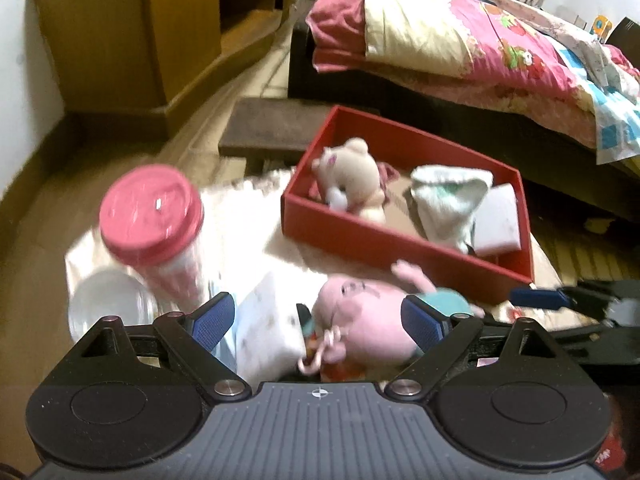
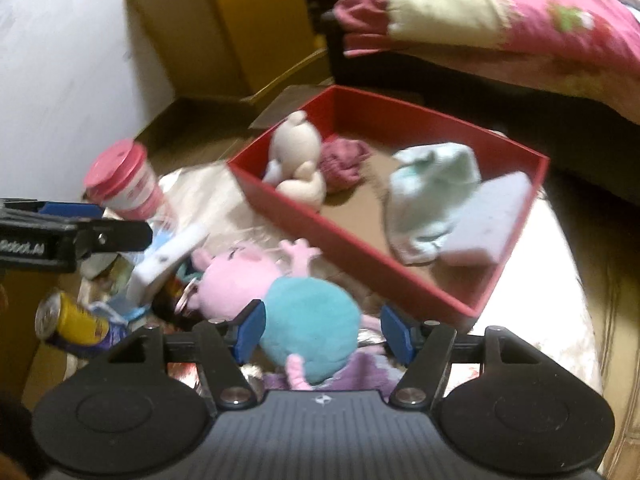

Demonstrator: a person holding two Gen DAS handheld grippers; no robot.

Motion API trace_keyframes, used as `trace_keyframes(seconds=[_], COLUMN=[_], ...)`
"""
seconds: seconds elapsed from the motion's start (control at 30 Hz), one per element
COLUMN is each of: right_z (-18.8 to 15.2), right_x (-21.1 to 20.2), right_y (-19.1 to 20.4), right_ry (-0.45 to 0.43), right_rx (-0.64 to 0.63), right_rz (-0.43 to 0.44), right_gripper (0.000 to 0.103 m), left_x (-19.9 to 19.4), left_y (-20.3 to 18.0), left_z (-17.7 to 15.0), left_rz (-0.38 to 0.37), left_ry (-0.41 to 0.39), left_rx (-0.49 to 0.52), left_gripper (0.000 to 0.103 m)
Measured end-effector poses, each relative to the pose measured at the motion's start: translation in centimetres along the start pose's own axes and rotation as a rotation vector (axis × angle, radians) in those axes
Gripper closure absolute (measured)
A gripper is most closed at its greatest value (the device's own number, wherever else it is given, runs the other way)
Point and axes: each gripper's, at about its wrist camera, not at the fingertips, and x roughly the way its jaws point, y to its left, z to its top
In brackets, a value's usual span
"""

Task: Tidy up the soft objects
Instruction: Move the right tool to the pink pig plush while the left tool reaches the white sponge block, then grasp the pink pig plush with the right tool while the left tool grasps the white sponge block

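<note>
My right gripper straddles the pink pig plush, its pads apart and not visibly pressing the teal body. The plush's length runs from me toward the red box just beyond. My left gripper hangs wide, empty, nearer the head.

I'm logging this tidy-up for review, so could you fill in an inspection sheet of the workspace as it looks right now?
Surface: pale cloth under the things.
Job's things: red box holds beige plush, pink knit, pale sock, white block; pink pig plush lies outside.
Clutter: pink-lidded cup, yellow can.
Grippers: left gripper open; right gripper straddles the pig's teal body, grip unclear.
Cables: nothing seen.
Surroundings: bed with pink quilt, wooden cabinet.
</note>
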Motion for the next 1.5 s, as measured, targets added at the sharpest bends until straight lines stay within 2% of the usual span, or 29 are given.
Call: trace_keyframes(seconds=[0.17, 0.37, 0.47, 0.53, 0.73, 0.83, 0.9, 0.97, 1.03, 1.3, 1.5], right_z=[0.1, 0.0, 0.2, 0.3, 0.1, -0.9, -1.4, -1.1, -0.4, 1.0, 0.4], right_x=[1.2, 3.2, 4.6, 5.4, 7.0, 7.9, 8.5, 8.4, 7.9, 4.3, 0.1], right_y=[2.0, 3.9, 4.5, 4.7, 5.6, 6.1, 6.1, 5.8, 5.0, 1.4, -0.6], right_ry=[0.006, 0.018, 0.039, 0.046, 0.06, 0.048, 0.033, 0.034, 0.042, 0.031, -0.031], right_rx=[-0.112, -0.277, -0.311, -0.325, -0.384, -0.447, -0.469, -0.441, -0.376, -0.098, 0.053], right_rz=[0.026, 0.023, 0.019, 0.018, 0.006, -0.048, -0.112, -0.139, -0.117, 0.013, 0.073], right_gripper=[0.06, 0.058, 0.054, 0.046, 0.035, 0.035, 0.043, 0.051, 0.063, 0.065, 0.064], left_x=[-0.7, -0.7, -0.4, -0.3, 0.8, 1.5, 1.7, 1.5, 1.3, 2.4, 5.5], left_y=[0.2, 0.4, 0.3, 0.3, 0.7, 0.9, 1.1, 1.1, 0.9, 0.9, 0.2], left_z=[-0.6, -0.3, -0.2, -0.2, -0.2, -0.2, -0.3, -0.3, -0.3, 0.3, 0.1], left_rz=[-0.018, -0.037, -0.046, -0.05, -0.055, -0.058, -0.064, -0.091, -0.086, -0.074, -0.013], left_ry=[-0.005, -0.004, 0.004, 0.008, 0.046, 0.079, 0.085, 0.083, 0.073, 0.09, 0.172], left_rx=[0.0, -0.009, -0.008, -0.001, -0.026, -0.048, -0.053, -0.056, -0.042, -0.055, -0.042], left_gripper=[0.015, 0.015, 0.015, 0.015, 0.015, 0.017, 0.016, 0.016, 0.016, 0.015, 0.015])
